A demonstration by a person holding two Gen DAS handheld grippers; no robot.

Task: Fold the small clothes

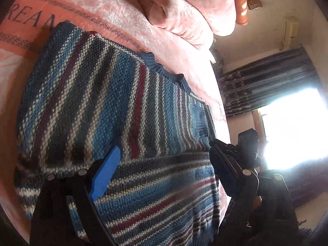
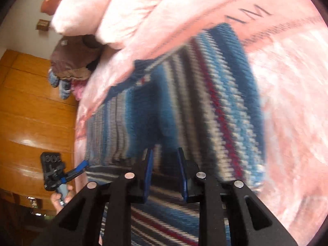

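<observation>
Two grippers sit at the near edge of the bed, one in each of my hands. My left gripper is spread wide: its blue finger lies on the sweater and the other, black one stands at the sweater's side edge, so it grasps nothing. In the right wrist view I see that same gripper from outside, at the sweater's edge where the bed drops away, with my hand around its grey handle. My right gripper is released too, its blue pads parted with striped knit showing in the gap between them; whether they touch the wool I cannot tell, as that view is blurred.

The sweater lies flat on the pink blanket, striped blue, white, grey and dark red. Its nearest part is a layer folded over, stripes running crosswise to those on the body beyond. The ribbed collar lies at the far side edge.

Past the sweater, the blanket carries a band with lettering, and a rolled pink quilt lies touching it at the head of the bed. Beyond the bed are a dark curtain, a bright window and, on the other side, wooden panelling.
</observation>
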